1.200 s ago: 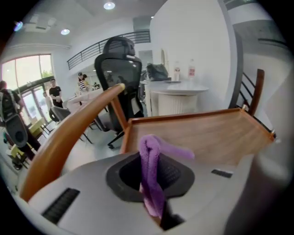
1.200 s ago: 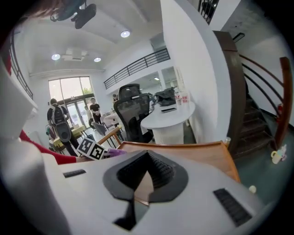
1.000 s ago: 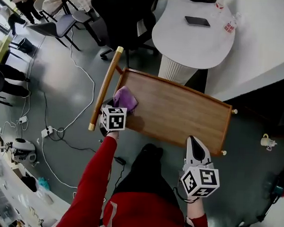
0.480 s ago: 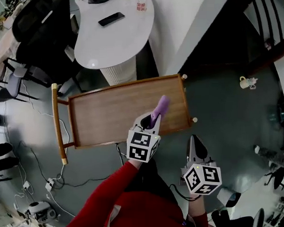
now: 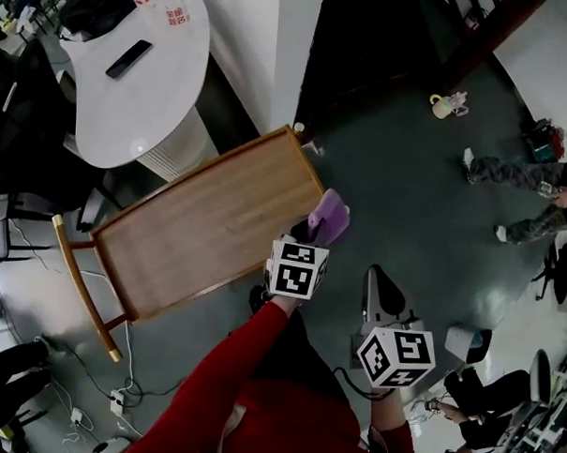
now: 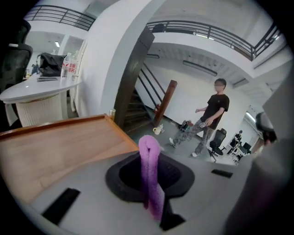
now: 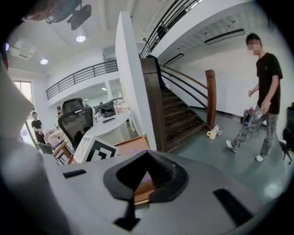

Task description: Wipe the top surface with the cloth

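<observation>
Two grippers at wooden table (image 5: 199,228): left gripper (image 5: 306,236) clamped on purple cloth (image 5: 329,216) at table corner; right gripper (image 5: 376,279) jaws together, empty, off table.

A white rounded table (image 5: 110,110) and dark staircase (image 7: 181,117) stand on grey floor (image 5: 407,189) under ceiling spotlights (image 7: 81,38).

We hold the left gripper (image 5: 308,239) near the centre of the frame, with the purple cloth (image 5: 329,216) sticking out of its tip just beside the right corner of the wooden top surface (image 5: 199,231). Our right gripper (image 5: 374,275) hangs lower right, apart from both. A white table (image 5: 130,97) bearing a phone (image 5: 128,58) fills the upper left, and a mug (image 5: 443,105) stands on the floor at upper right.
</observation>
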Available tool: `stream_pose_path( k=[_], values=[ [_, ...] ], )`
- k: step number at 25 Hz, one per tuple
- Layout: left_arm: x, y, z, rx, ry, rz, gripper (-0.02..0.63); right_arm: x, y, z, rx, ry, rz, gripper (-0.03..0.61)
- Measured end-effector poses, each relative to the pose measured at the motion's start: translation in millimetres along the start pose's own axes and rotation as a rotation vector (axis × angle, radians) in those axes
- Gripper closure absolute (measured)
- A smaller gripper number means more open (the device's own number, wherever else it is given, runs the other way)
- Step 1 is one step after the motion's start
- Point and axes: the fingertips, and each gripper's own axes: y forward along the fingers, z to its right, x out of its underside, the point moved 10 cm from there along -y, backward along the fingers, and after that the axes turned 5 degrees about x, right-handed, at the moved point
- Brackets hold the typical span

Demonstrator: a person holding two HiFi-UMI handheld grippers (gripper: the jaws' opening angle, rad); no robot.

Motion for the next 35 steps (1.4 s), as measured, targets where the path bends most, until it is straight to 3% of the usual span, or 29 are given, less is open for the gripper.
stream_pose_path(
  k=[3,7,15,18,21,24,30,33,35],
  values=[
    [-2,-17,-40,-0.057,-0.06,-0.035,0.565,-22,37,-31,-0.091,-0.065,-0.05,0.575],
    [7,-59,-102,-0.195,-0.112,-0.037,0.565,-36,95,-76,-0.257,-0.16,-0.106,0.575],
    [117,-225,-180,-0.685,-0.232,-0.115,0.565,-28,124,-171,-0.581,-0.349,-0.173,0.575],
    [146,-274,-195,-0.861,-0.312,-0.121,0.565,-25,128,-190,-0.646,-0.404,-0.199,0.575],
    [158,-300,-201,-0.979,-0.363,-0.114,0.565,-22,129,-201,-0.675,-0.44,-0.22,0.575],
    [162,-309,-202,-1.038,-0.379,-0.112,0.565,-21,131,-208,-0.69,-0.465,-0.229,0.575],
    [166,-316,-201,-1.084,-0.37,-0.137,0.565,-21,131,-214,-0.681,-0.462,-0.213,0.575],
    [146,-326,-182,-1.04,-0.371,-0.006,0.565,-23,128,-212,-0.67,-0.438,-0.184,0.575],
    [114,-331,-166,-0.986,-0.302,0.133,0.565,-29,125,-209,-0.662,-0.412,-0.148,0.575]
  ],
)
